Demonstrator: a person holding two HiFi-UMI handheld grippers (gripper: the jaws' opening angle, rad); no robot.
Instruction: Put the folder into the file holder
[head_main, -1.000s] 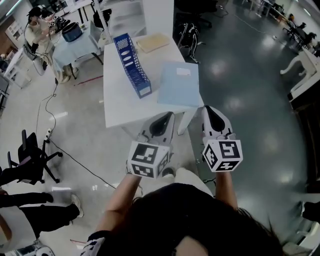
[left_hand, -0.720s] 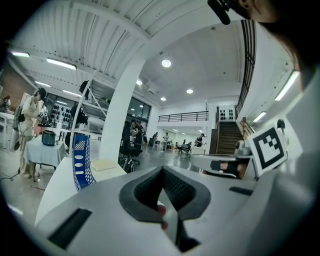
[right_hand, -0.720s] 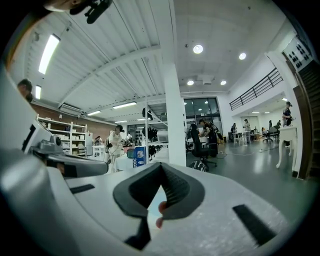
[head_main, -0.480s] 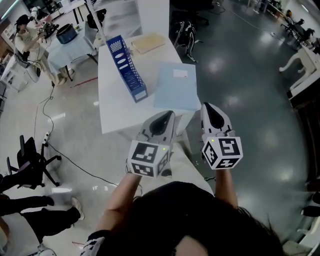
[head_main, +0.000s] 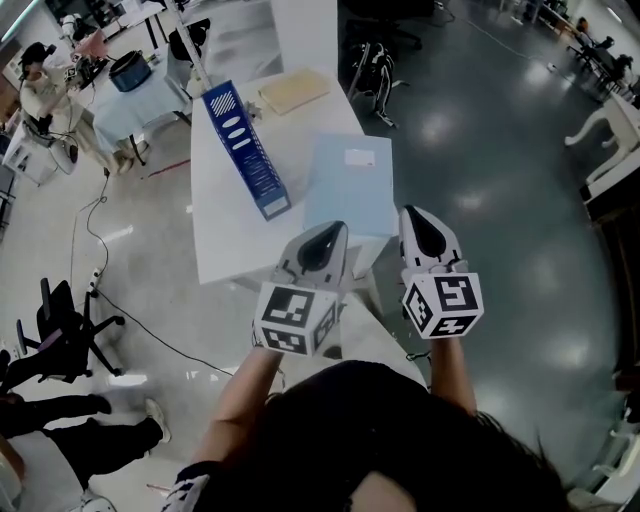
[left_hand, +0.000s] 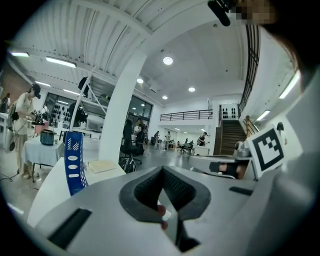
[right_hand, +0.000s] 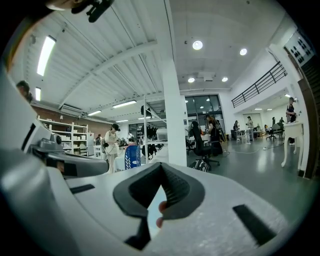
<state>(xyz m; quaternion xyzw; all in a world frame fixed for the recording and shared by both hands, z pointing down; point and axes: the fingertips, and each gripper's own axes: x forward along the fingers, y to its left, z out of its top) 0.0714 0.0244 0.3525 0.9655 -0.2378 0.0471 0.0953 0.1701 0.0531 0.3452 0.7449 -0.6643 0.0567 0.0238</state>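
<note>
Floor (head_main: 500, 200), grey and glossy, is lying open to the right of a white worktop (head_main: 225, 235), whose near edge is facing the person. To the left, a cable is trailing over paler floor toward a black office chair (head_main: 60, 325). Behind the worktop, a white pillar (head_main: 305, 30) and another dark chair (head_main: 375, 65) are closing off the far side. A person (head_main: 35, 80) is standing at a cloth-covered table (head_main: 150, 100) far to the left.

On the worktop, a blue file holder (head_main: 245, 150) is standing left of centre, its long side running from far to near. A tan envelope (head_main: 293, 90) is lying at the far edge. The light-blue folder (head_main: 348, 185) is lying flat at the near right corner, apart from the file holder, with a bare white strip between them.

The left gripper (head_main: 333, 228) and the right gripper (head_main: 410, 212) are hovering side by side just before the near edge, both pointing at the folder, neither touching it. Each gripper is pressed together and pinching nothing: the left gripper view (left_hand: 161, 167) and the right gripper view (right_hand: 161, 165) are showing the dark pads meeting at their tips.
</note>
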